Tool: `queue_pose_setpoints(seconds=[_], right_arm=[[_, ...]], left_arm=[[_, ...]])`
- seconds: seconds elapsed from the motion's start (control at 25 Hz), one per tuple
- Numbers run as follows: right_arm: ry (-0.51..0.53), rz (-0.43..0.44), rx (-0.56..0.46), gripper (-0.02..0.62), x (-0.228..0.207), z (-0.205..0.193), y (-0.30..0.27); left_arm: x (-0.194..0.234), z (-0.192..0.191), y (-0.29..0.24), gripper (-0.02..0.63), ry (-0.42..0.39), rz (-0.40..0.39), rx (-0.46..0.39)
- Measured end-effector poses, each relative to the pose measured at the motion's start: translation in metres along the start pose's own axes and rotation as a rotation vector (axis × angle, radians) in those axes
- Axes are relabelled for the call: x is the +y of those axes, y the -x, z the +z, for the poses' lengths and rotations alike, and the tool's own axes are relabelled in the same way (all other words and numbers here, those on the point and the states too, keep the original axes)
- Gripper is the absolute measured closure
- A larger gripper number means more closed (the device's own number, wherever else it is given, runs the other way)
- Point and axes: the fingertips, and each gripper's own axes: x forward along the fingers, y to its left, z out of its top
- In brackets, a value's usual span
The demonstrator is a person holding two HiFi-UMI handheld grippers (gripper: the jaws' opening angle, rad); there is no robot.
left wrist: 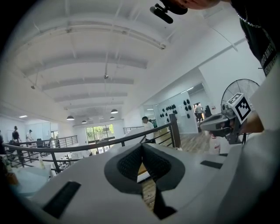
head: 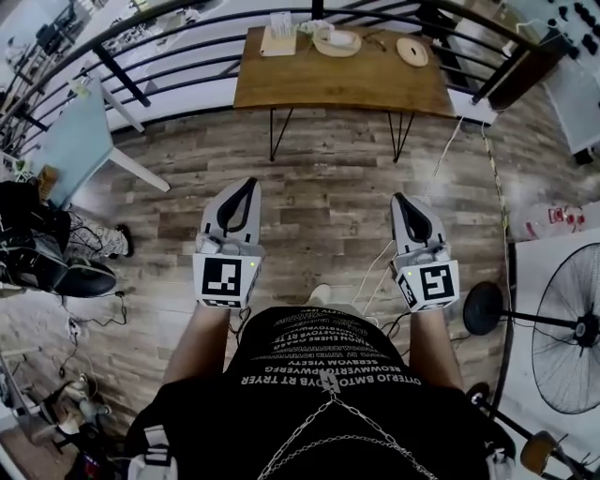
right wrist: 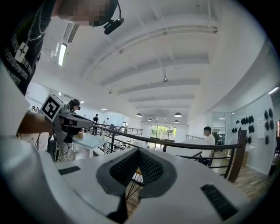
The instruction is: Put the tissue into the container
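Left gripper [head: 246, 185] jaws: pressing together, carrying nothing.
Right gripper [head: 401, 200] jaws: pressing together, likewise carrying nothing.
Position: both are hanging over the wood floor [head: 319, 178], well apart from the bench [head: 375, 84].
Tissue: what appears to be the tissue pack [head: 278, 39] is lying at the bench's far edge, just beside the round container [head: 337, 42].
Progress: nothing is showing as done; approach, pickup and placing are all remaining.
Count: two grippers, one bench, one tissue pack, one round container, one flat disc [head: 412, 51].

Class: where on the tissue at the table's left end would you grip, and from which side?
Pinch the tissue by its upper edge, from above: it seems to stand up out of the flat pack, though too small to be sure.
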Motion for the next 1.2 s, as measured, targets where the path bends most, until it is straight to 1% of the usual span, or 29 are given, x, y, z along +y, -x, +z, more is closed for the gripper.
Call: queue_pose_setpoints(seconds=[0.28,0.44,0.8,1.2], right_arm=[[-0.008,-0.003,-0.003,0.591,-0.021,-0.002,-0.001],[-0.016,-0.005,0.008,0.591,-0.026,-0.007,-0.002],[-0.020,-0.011,0.008,0.591,-0.028,-0.009,-0.020],[-0.019,-0.019,0.026,0.591,-0.040,-0.012,-0.064]], left_arm=[[-0.009,0.011,-0.017,0.581,-0.006,-0.008,-0.007],[-0.011,0.009,-0.022,0.581,-0.004,-0.012,0.001],[-0.001,0.000,-0.036,0.581,-0.007,-0.022,0.009],[0.021,-0.007,-0.081,0.581,0.012,-0.038,0.006]])
